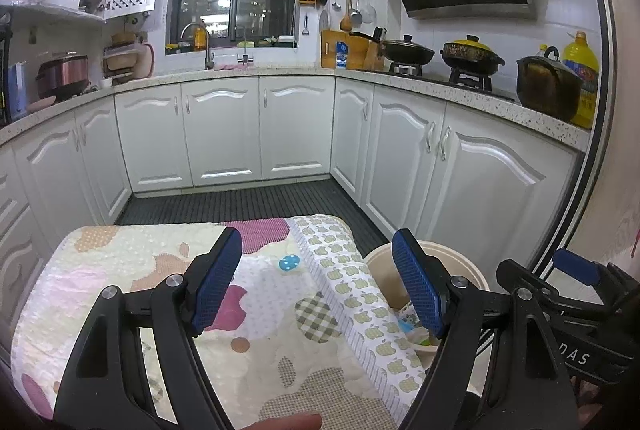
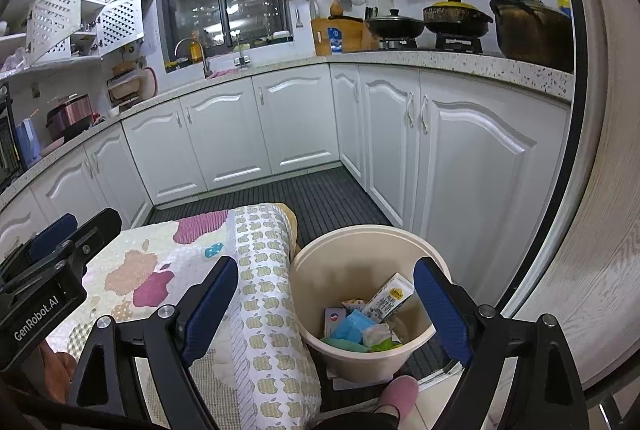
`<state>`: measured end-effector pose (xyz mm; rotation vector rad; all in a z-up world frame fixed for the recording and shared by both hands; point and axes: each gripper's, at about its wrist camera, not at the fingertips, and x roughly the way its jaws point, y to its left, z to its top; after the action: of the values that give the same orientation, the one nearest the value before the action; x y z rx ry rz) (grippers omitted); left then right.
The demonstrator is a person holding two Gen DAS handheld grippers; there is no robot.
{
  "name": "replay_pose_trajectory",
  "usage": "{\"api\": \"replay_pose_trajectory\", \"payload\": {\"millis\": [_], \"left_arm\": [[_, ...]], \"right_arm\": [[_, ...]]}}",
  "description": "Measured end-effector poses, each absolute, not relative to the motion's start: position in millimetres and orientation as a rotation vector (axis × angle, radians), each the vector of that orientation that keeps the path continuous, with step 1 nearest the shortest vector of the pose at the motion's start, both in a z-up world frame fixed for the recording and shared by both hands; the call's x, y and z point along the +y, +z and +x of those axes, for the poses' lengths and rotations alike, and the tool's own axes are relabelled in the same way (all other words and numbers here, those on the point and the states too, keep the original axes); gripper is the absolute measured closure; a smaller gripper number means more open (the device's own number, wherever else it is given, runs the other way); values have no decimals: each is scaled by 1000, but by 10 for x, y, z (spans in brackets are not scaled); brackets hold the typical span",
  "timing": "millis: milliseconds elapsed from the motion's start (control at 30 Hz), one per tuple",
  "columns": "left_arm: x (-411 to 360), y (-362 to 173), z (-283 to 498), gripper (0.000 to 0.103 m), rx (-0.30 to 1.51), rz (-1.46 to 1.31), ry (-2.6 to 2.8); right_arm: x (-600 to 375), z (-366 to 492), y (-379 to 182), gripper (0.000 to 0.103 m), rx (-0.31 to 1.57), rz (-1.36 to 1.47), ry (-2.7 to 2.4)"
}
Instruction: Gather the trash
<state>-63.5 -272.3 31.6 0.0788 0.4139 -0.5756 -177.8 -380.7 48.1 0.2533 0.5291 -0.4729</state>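
Right wrist view: both grippers' jaws gape empty, right gripper (image 2: 326,304) above the bin (image 2: 316,344).

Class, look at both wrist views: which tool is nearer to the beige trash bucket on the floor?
Right. The right tool hangs open directly above the beige trash bucket, framing it. The left tool sits open over the quilted cloth, with the bucket off to its right.
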Motion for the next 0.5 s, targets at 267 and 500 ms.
{"api": "replay_pose_trajectory", "payload": {"millis": [267, 500], "left_arm": [[-2713, 321, -664, 26, 401, 79, -568], [-2727, 315, -659, 26, 410, 79, -569]], "right_arm": [[-3797, -1780, 493, 15, 521, 245, -480], [-3768, -1770, 494, 12, 524, 223, -486]]}}
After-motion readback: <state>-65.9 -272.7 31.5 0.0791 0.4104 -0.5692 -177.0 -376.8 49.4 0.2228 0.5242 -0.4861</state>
